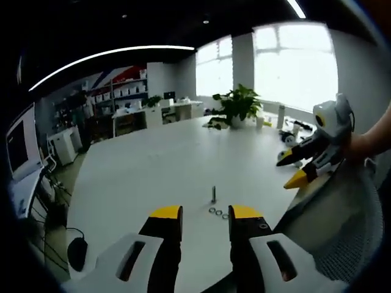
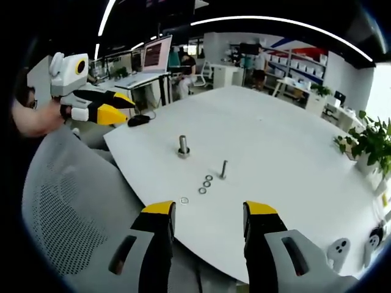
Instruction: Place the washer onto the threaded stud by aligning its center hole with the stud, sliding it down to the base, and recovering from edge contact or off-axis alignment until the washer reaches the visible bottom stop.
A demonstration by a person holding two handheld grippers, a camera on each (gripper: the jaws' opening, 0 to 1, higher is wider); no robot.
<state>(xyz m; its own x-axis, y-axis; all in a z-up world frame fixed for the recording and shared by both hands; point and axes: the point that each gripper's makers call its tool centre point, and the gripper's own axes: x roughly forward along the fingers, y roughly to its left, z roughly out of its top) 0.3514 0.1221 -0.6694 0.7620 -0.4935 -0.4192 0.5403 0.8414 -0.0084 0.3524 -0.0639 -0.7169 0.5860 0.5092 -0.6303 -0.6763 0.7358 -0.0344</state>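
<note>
- Reaching for a washer is the step in hand, by my judgement: no washer is held, and none sits on either stud.
- Small flat silver metal washers (image 2: 204,185) lie in a short diagonal row on the wide white table (image 2: 293,146), with one more washer (image 2: 184,199) apart from the row, close to the table edge.
- Thin upright grey threaded stud (image 2: 224,169) stands just beside the far end of the row; in the left gripper view it (image 1: 214,194) rises just behind the washers (image 1: 218,212).
- Thicker grey bolt-like stud on a nut base (image 2: 182,146) stands well apart, further from the right gripper. Which stud is the target, I cannot tell.
- Right gripper (image 2: 209,215), black with yellow tips: jaws wide apart, holding nothing, hovering over the table edge short of the washers.
- Left gripper (image 1: 205,212): jaws also apart, empty, with the washers seen in the gap between the tips.
- To do it well (judgement): a flat washer on a smooth top is hard to pinch, so come in low, take the lone one by its rim, and keep it level so the hole meets the stud squarely; if it catches the thread, lift off and re-centre, not force.
- Grey mesh chair back (image 2: 67,207) stands below the table edge, near the right gripper.
</note>
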